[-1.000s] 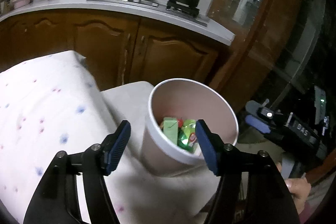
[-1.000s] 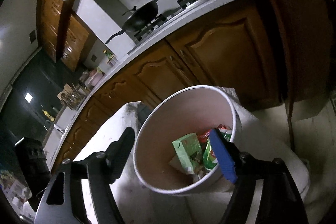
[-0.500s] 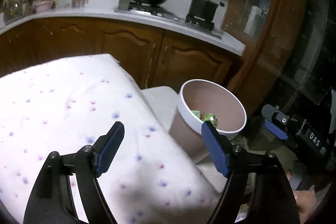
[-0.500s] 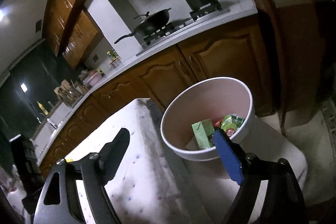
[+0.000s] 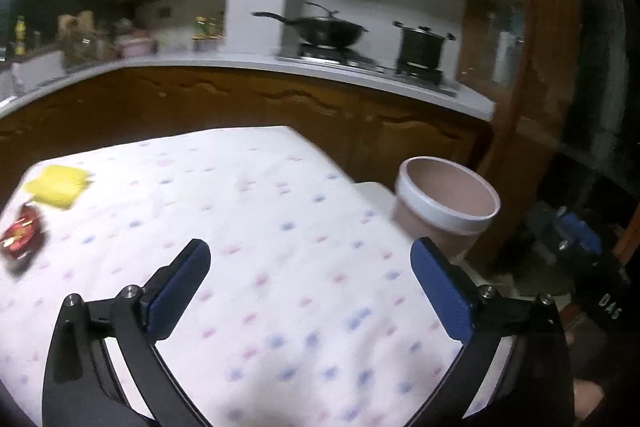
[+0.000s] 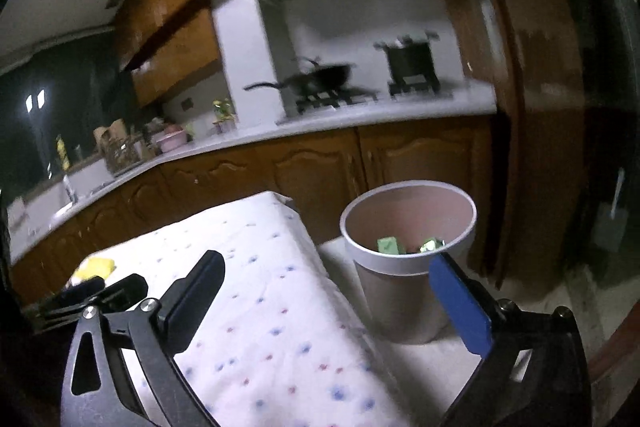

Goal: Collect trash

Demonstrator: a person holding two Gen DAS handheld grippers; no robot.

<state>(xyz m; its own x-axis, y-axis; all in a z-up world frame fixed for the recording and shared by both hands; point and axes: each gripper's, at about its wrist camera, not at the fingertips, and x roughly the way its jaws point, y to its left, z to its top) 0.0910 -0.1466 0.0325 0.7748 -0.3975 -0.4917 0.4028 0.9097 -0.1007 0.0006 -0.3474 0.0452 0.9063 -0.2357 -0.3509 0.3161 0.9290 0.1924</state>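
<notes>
A white paper bin (image 5: 446,205) stands on a low white surface off the table's far right corner; it also shows in the right wrist view (image 6: 408,259) with green wrappers (image 6: 388,245) inside. A yellow item (image 5: 56,185) and a red wrapper (image 5: 22,239) lie on the table's far left; the yellow one also shows in the right wrist view (image 6: 96,267). My left gripper (image 5: 310,271) is open and empty above the dotted tablecloth (image 5: 260,227). My right gripper (image 6: 326,287) is open and empty, near the bin and back from it.
Wooden kitchen cabinets (image 5: 240,107) with a white counter run behind the table, with a wok (image 5: 328,31) and a pot (image 5: 420,45) on the stove. A dark wooden cabinet (image 5: 540,67) stands at the right. The other gripper (image 6: 92,293) shows at the left.
Both grippers have pulled back and up from the bin and swung left over the table. The yellow item and red wrapper have come into view.
</notes>
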